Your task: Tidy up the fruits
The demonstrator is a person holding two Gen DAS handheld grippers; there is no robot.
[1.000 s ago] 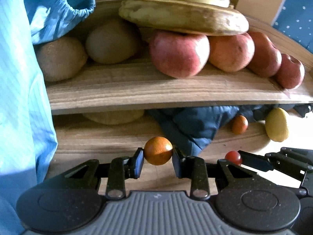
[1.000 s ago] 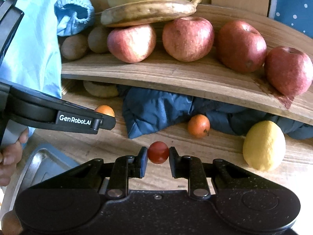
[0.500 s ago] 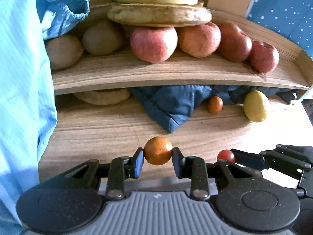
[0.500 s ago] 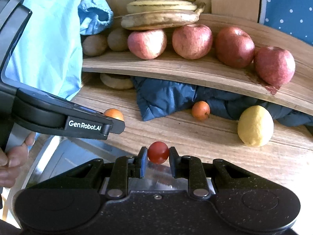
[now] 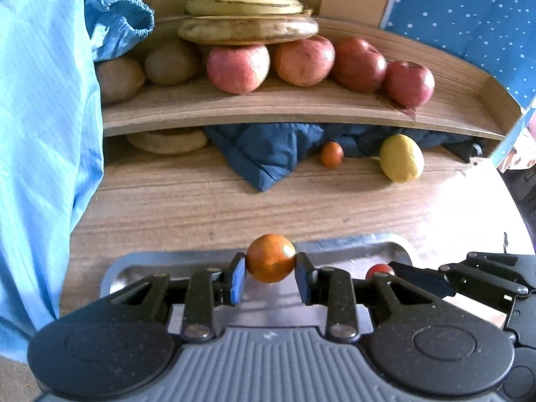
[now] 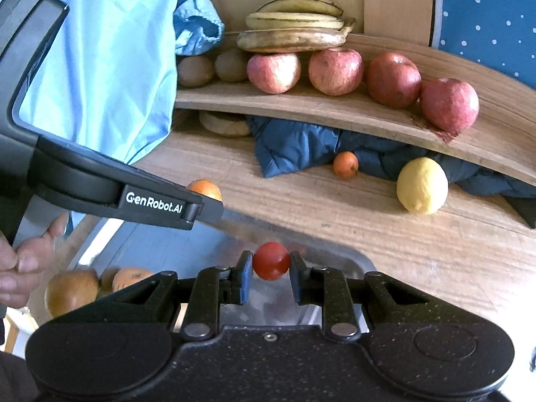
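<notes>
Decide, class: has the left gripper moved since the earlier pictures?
Yes. The left gripper, shut on the orange, has pulled back from the shelf, which looks farther away, and is now over the metal tray.

Orange mandarin (image 5: 270, 257), red tomato (image 6: 271, 260), yellow lemon (image 6: 422, 186) (white-dotted blue backdrop (image 6: 485, 16))

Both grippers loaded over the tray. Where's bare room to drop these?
Bare metal tray floor under the tomato and tangerine. Crowded: fruit pile at its left end. Also bare: wood between tray and blue cloth.
</notes>
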